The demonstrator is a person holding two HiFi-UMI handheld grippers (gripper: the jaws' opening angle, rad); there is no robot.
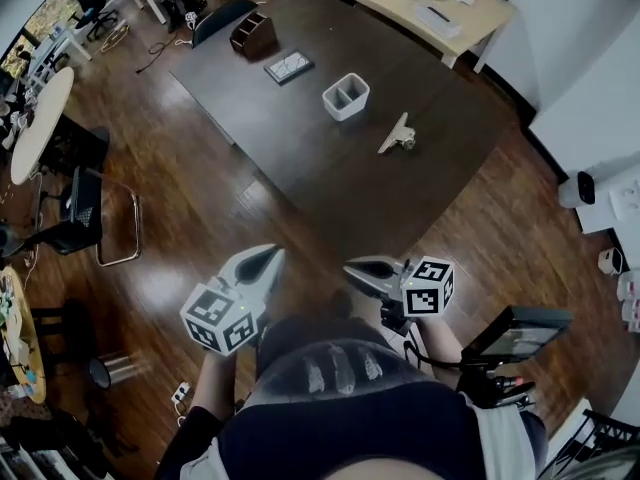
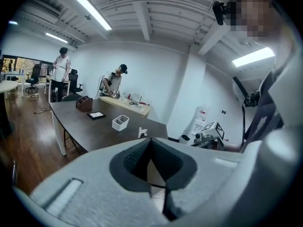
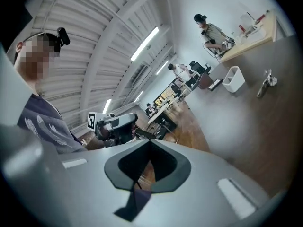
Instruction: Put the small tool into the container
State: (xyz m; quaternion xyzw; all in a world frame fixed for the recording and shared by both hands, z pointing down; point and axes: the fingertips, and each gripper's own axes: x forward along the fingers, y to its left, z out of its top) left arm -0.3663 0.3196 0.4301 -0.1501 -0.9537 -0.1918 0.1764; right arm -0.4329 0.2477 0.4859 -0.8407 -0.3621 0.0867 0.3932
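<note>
The small metal tool [image 1: 398, 135] lies on the dark table [image 1: 300, 138], just right of and nearer than the white two-compartment container [image 1: 346, 96]. Both grippers hang over the floor in front of the table's near corner, well short of the tool. My left gripper [image 1: 271, 254] has its jaws meeting at the tip with nothing between them. My right gripper [image 1: 351, 266] is shut and empty too. The left gripper view shows the container [image 2: 120, 122] and the tool [image 2: 142, 133] far ahead. They also appear in the right gripper view, container [image 3: 232, 78] and tool [image 3: 266, 82].
A flat dark tray [image 1: 288, 66] and a brown box [image 1: 254, 33] sit farther back on the table. A light wooden desk [image 1: 410, 3] stands behind it. Chairs and a round white table [image 1: 40, 118] are at the left. Two people [image 2: 113, 82] work at the back.
</note>
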